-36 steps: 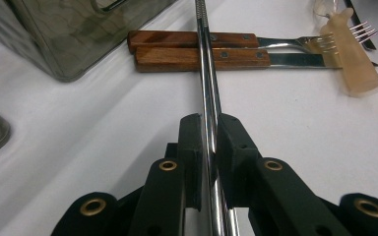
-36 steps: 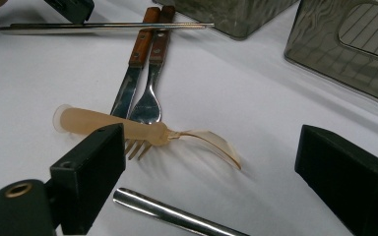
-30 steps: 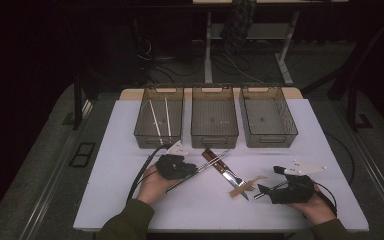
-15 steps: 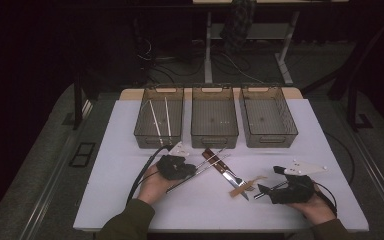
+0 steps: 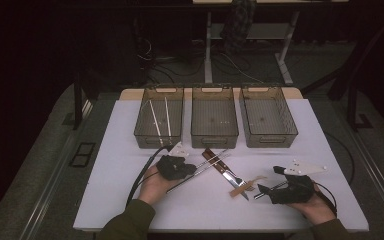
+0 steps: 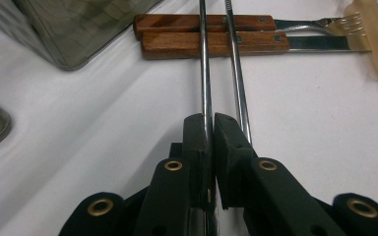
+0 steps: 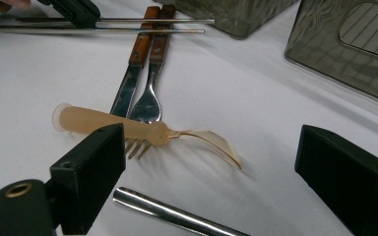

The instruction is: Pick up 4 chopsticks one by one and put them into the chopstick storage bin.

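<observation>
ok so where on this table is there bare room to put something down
Free patches: the table's white strip left of the left bin and left gripper, and the strip right of the right bin. Some room lies between the middle bin and the right gripper. The front centre is crowded: metal chopsticks, wooden-handled knife and fork, amber plastic spoon.

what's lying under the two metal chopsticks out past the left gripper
Two wooden handles lie side by side under the chopsticks, which cross over them. They belong to a knife and a fork. The strips of handle directly beneath the chopsticks are covered. The left gripper is shut on one chopstick.
</observation>
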A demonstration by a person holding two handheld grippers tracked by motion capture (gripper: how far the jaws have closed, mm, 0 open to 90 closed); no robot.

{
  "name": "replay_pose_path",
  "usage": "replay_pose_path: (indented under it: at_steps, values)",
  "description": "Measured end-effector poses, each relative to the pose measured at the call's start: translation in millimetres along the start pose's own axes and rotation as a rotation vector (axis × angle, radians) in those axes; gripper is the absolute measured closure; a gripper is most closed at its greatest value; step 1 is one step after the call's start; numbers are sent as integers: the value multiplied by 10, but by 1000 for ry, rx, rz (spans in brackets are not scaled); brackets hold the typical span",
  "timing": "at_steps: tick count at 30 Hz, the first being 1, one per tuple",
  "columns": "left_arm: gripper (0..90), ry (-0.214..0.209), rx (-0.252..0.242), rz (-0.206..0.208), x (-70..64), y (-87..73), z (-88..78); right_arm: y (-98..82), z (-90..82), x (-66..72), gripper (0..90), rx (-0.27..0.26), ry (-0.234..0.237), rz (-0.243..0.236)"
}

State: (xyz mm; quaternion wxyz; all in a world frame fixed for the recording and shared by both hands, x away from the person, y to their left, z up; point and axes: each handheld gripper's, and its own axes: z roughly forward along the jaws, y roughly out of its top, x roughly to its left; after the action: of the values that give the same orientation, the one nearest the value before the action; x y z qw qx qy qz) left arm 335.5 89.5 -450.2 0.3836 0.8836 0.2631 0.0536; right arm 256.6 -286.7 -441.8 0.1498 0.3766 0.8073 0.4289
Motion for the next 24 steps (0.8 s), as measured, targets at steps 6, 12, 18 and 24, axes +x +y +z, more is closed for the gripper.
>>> replay_pose_path:
  at_steps: [6, 12, 18, 24]
  values:
    - [838, 12, -4, -2, -14, 0, 3, 0, 0, 0, 113, 0, 1, -1]
    - [841, 15, -4, 0, -14, 2, 2, 1, -5, -1, 113, 0, 1, 1]
    - [842, 18, 4, 9, -13, 6, -15, 2, -9, 1, 113, -3, 3, 0]
    - [842, 10, -4, 7, -2, 20, -87, 2, -7, -3, 113, -3, 3, 0]
